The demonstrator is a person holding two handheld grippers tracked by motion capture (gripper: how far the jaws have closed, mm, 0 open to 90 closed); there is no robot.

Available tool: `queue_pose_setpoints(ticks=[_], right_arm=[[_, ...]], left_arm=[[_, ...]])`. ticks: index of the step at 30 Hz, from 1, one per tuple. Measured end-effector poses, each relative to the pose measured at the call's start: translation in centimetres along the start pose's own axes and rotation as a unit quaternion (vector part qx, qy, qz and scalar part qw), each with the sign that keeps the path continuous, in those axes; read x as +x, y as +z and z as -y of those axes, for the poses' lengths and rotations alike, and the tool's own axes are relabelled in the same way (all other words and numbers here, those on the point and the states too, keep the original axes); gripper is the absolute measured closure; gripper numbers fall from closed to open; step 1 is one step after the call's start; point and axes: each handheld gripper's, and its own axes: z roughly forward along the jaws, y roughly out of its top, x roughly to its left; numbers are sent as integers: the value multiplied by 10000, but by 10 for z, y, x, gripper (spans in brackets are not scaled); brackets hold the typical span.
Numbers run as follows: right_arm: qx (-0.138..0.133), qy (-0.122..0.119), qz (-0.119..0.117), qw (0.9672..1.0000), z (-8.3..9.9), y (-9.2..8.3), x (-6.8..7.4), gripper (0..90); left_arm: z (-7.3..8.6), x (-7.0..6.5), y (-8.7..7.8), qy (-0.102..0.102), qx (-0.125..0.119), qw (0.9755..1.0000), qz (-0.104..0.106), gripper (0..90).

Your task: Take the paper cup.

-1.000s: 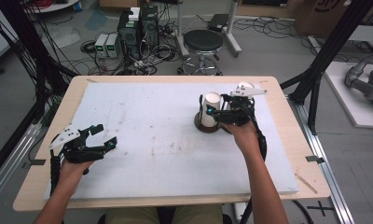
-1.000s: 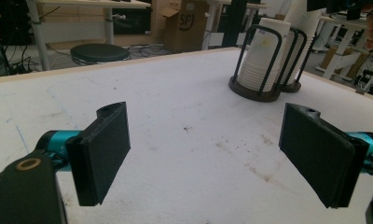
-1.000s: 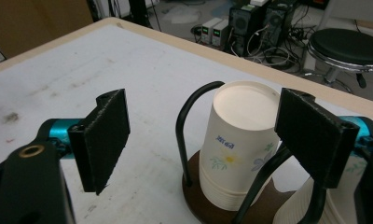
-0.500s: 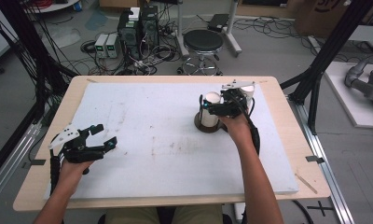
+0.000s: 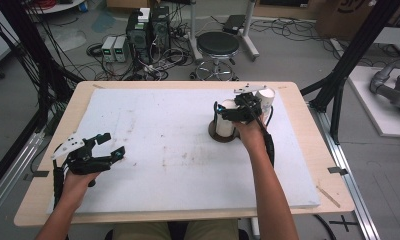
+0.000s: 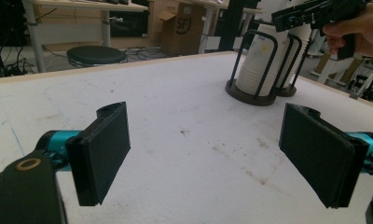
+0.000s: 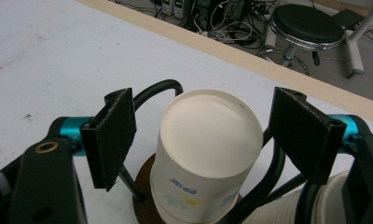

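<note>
A stack of white paper cups (image 5: 224, 128) stands upside down in a black wire holder (image 7: 159, 88) on a round dark base, at the table's right middle. My right gripper (image 5: 228, 114) is open, its jaws on either side of the top cup (image 7: 208, 154) without touching it. A second cup stack (image 5: 264, 96) stands just behind and to the right. My left gripper (image 5: 113, 144) hovers open over the white mat near the front left, nothing between its jaws (image 6: 217, 154). In the left gripper view the two stacks (image 6: 257, 70) stand far ahead.
The white foam mat (image 5: 163, 125) covers most of the wooden table (image 5: 308, 130), with faint brown stains near its middle. A stool (image 5: 217, 45) and electronics boxes sit on the floor beyond the far edge. Black frame posts (image 5: 355, 55) rise at both sides.
My right gripper has shifted left and now straddles the top cup of the near stack. The left gripper has stayed in place.
</note>
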Motion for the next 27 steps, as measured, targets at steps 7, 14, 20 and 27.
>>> queue_pose_setpoints(ticks=[7,14,20,27], right_arm=[[161,50,-83,9998,2,6,-4,258],[241,30,-91,9997,2,9,-3,356],[235,65,-86,9997,2,8,-4,372],[138,58,-193,9997,-6,0,-6,378]], left_arm=[[0,0,0,-6,-2,10000,1,163],[0,0,-1,-17,-6,10000,-15,163],[0,0,-1,-32,-11,10000,-3,162],[0,0,-1,-22,-3,10000,-1,163]])
